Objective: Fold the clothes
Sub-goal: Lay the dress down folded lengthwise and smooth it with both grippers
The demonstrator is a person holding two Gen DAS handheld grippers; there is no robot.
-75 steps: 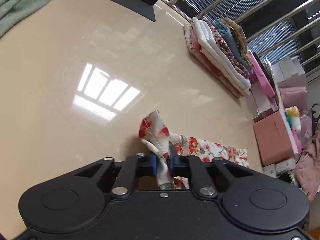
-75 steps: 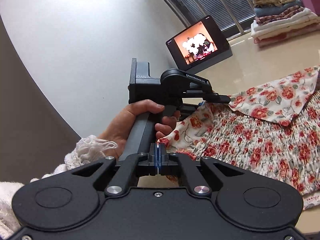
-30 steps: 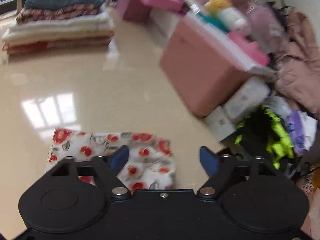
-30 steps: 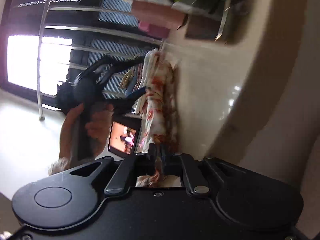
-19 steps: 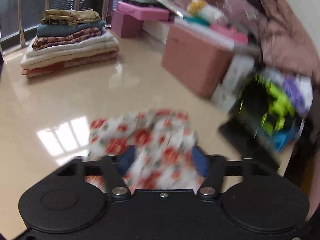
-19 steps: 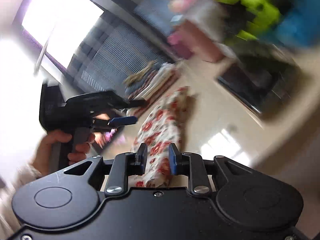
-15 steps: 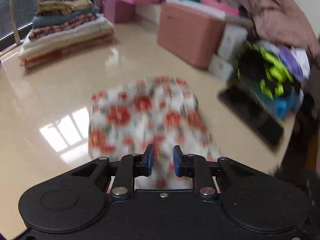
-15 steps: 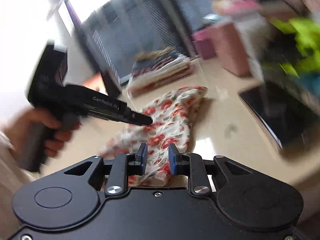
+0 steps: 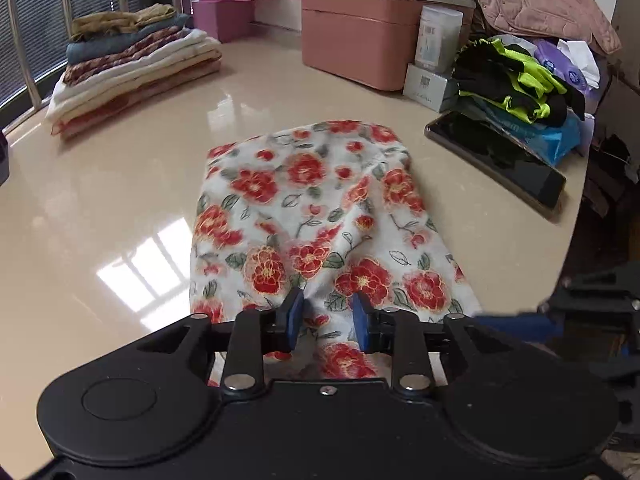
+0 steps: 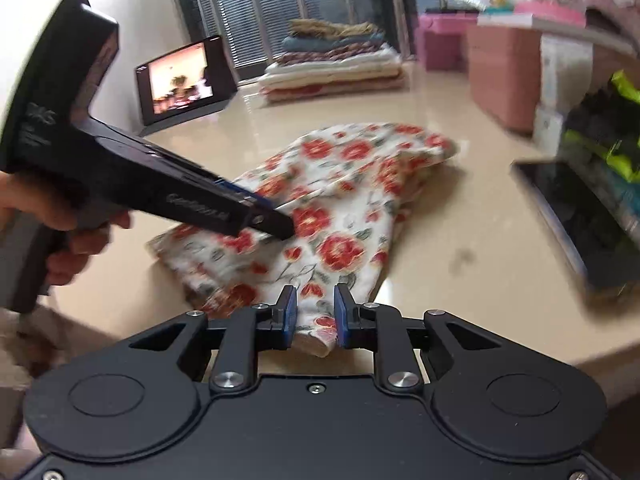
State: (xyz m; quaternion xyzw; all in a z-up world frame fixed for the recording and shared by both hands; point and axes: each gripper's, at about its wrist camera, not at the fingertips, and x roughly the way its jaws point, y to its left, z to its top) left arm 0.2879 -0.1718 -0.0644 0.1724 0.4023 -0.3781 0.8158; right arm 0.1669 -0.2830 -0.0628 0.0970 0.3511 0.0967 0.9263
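A white garment with red flowers [image 9: 320, 208] lies folded lengthwise on the glossy beige table [image 9: 100, 208]. My left gripper [image 9: 326, 316] hovers over its near end with the jaws partly open, cloth between them but not pinched. The garment also shows in the right wrist view [image 10: 336, 208]. My right gripper [image 10: 315, 316] is partly open at the garment's near corner, by the table edge. The left gripper [image 10: 280, 228] shows in the right wrist view, its tip over the cloth.
A stack of folded clothes [image 9: 132, 60] lies at the far left. Pink boxes [image 9: 360, 52], small cartons, a pile of black and neon clothing [image 9: 516, 80] and a dark tablet [image 9: 496, 160] crowd the right side. A propped screen [image 10: 184, 80] stands at the back.
Both grippers let go of the garment, which now lies folded on the table. Both swung round to its near end, and the left jaws opened slightly wider in the last half second.
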